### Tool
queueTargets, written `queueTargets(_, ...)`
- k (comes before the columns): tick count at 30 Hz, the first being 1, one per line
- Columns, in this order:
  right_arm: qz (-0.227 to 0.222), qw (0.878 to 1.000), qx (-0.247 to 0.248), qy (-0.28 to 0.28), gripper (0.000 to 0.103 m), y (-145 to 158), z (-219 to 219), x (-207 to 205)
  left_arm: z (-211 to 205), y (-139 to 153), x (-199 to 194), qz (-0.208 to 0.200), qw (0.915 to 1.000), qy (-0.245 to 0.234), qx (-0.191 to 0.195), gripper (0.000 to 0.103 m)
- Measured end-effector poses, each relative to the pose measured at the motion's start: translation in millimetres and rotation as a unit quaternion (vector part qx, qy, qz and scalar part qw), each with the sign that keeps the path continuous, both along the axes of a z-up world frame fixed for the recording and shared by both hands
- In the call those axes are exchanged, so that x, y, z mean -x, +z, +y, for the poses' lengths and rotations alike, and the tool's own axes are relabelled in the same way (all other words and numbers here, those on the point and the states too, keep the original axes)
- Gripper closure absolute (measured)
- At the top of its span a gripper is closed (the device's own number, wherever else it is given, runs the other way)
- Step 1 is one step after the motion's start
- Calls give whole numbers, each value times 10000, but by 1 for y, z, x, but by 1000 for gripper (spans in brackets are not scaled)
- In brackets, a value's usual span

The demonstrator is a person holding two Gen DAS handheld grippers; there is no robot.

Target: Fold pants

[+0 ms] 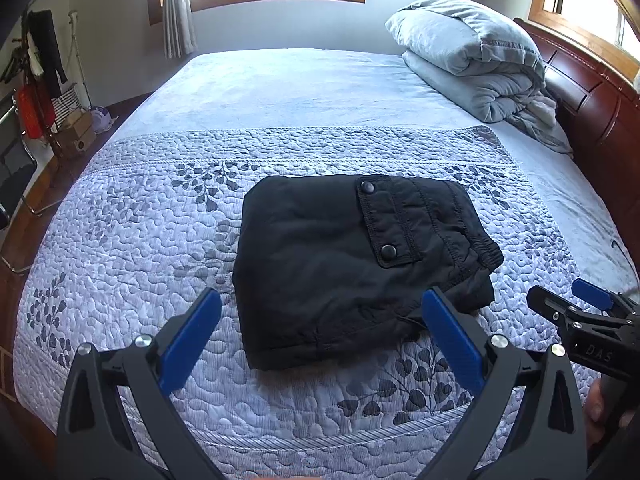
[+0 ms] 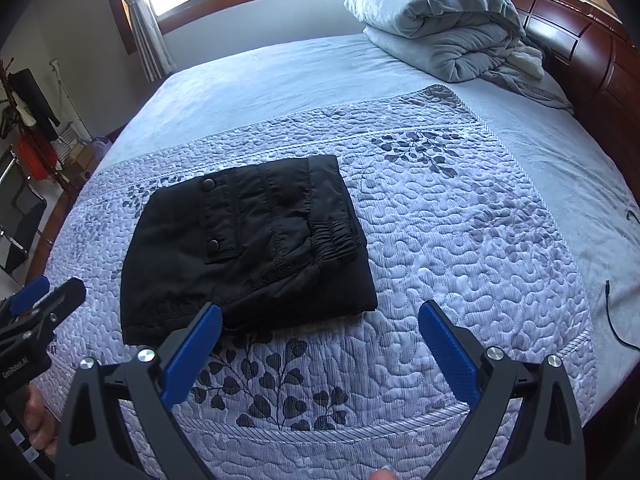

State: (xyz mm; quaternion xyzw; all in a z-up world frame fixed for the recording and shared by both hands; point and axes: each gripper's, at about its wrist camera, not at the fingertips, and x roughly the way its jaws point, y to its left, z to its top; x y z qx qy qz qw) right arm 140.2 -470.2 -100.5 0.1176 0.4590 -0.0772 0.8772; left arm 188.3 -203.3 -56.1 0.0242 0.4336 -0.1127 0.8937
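Observation:
Black pants [image 1: 340,264] lie folded into a compact rectangle on the quilted bedspread [image 1: 140,240], a snap-buttoned pocket flap and the elastic waistband facing up. My left gripper [image 1: 322,312] hovers open just in front of the bundle's near edge, holding nothing. In the right wrist view the same pants [image 2: 240,248] sit left of centre, and my right gripper [image 2: 320,324] stands open over bare quilt beside their near right corner. The right gripper [image 1: 592,308] shows at the right edge of the left wrist view; the left gripper [image 2: 36,300] shows at the left edge of the right wrist view.
A rolled grey duvet [image 1: 472,64] lies at the head of the bed against a dark wooden headboard [image 1: 596,92]. A clothes rack and boxes [image 1: 44,96] stand on the floor to the left. A thin black cable [image 2: 616,308] lies near the bed's right edge.

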Motion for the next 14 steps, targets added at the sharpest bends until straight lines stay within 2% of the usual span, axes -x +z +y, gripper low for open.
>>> queueTargets(4,22,10000,-3,-3,4,-2,0,0,3,3,7,-201,9996,-18,179,3)
queueTargets(7,34,10000,-8,-20,4,-3,-2,0,4,4,7,-197,9996,32,222,3)
queueTargets(10,49,10000,-20,-22,4,-4,-2,0,0,3,4,-76,9999,-34,93,3)
queueTargets(14,44,10000,-14,-22,4,-4,-2,1,-2,4,6,-135,9999,-85,49,3)
